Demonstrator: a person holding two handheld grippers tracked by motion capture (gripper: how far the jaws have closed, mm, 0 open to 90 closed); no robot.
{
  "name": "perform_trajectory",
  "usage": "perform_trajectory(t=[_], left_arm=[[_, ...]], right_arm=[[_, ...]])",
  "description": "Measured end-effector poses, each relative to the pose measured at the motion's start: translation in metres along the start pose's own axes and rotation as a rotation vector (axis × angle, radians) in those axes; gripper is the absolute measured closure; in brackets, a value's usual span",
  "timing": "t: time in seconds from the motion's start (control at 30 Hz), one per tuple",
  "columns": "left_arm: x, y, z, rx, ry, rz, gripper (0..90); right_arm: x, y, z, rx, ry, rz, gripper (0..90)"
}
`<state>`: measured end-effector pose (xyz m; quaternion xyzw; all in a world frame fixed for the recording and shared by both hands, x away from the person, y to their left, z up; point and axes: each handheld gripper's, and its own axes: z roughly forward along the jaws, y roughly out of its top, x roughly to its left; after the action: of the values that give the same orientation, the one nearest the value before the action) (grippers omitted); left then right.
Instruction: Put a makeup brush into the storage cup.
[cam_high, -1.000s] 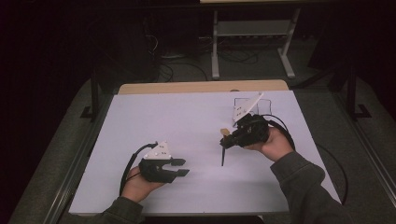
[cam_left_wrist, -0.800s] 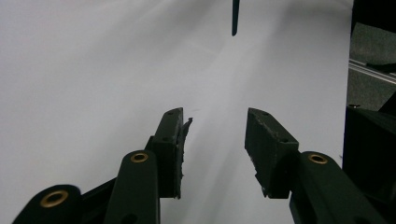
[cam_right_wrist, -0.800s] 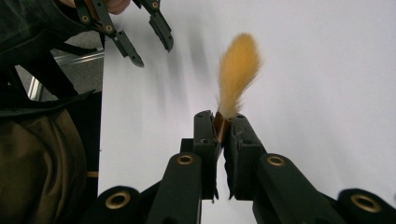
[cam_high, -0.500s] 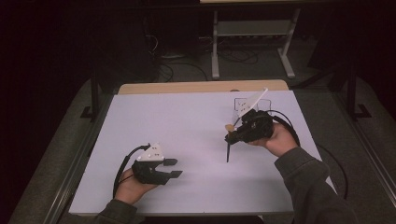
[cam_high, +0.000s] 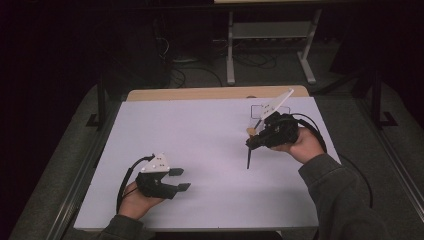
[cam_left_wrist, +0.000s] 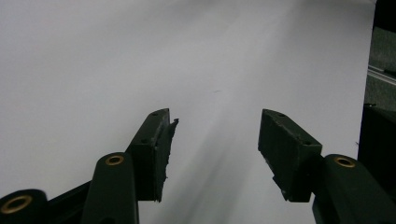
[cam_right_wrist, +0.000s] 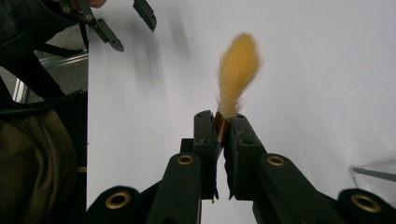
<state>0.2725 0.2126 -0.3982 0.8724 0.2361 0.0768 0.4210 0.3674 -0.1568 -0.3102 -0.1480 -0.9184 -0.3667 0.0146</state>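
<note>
The right gripper (cam_high: 256, 141) is clamped on a brush (cam_right_wrist: 237, 74) near the right edge of the white table sheet (cam_high: 210, 130). In the right gripper view its jaws are pressed together on the brush's coppery collar, just below the tuft of yellow bristles that sticks out past the jaw tips. From the high view the brush's thin dark handle (cam_high: 249, 159) hangs down from that gripper towards the sheet, its tip close to the surface; whether it touches cannot be told. Just behind the right gripper, nearer the sheet's far edge, stands a small clear holder (cam_high: 262, 112). The left gripper (cam_high: 180, 179) lies near the front edge of the sheet, well apart from the brush. Its jaws have just been opening and stand apart with nothing between them.
</note>
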Motion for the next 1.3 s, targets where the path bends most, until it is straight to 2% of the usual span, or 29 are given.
perform_trajectory(t=[0.4,0.67,0.77,0.83,1.3], left_arm=[[0.005,-0.005,-0.008,-0.005,0.025,-0.01,38.2],[0.01,-0.007,-0.017,-0.03,0.046,-0.019,36.9],[0.011,-0.008,-0.018,-0.031,0.052,-0.024,36.3],[0.011,-0.009,-0.018,-0.035,0.052,-0.042,36.2],[0.013,-0.011,-0.021,-0.029,0.063,-0.034,35.6]], right_arm=[[-0.008,-0.002,-0.012,-0.004,-0.029,0.017,82.8],[-0.013,-0.004,-0.019,-0.011,-0.048,0.034,82.8],[-0.017,-0.004,-0.023,-0.014,-0.059,0.034,82.8],[-0.019,-0.003,-0.024,-0.011,-0.068,0.041,82.8],[-0.039,-0.004,-0.043,-0.02,-0.113,0.087,82.8]])
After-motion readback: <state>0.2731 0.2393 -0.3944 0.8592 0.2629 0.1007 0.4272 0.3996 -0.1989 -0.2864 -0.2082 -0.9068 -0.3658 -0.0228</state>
